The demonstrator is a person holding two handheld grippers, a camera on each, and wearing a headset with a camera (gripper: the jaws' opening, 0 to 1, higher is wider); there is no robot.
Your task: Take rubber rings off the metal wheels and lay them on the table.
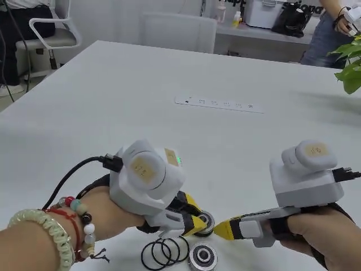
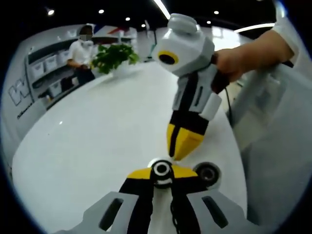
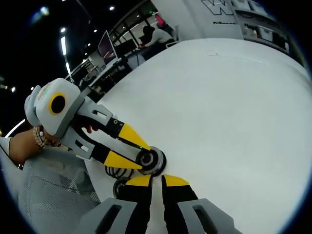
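Observation:
My left gripper (image 1: 200, 222) is shut on a metal wheel (image 1: 207, 217) low over the white table, its yellow jaws clamping the wheel (image 2: 162, 169) from both sides. My right gripper (image 1: 218, 229) comes in from the right, shut, with its yellow tip (image 2: 180, 154) against the wheel's rim. Whether it pinches a rubber ring there is hidden. In the right gripper view the held wheel (image 3: 152, 160) sits just beyond my shut right gripper (image 3: 158, 180). Three loose black rubber rings (image 1: 164, 252) lie overlapped on the table beside a second wheel (image 1: 203, 257).
A white power strip (image 1: 219, 104) lies mid-table (image 1: 141, 84). A green plant (image 1: 350, 62) stands at the right edge. An office chair (image 1: 53, 34) and a person (image 1: 327, 28) are beyond the far side. The second wheel (image 2: 207, 173) lies right of my left jaws.

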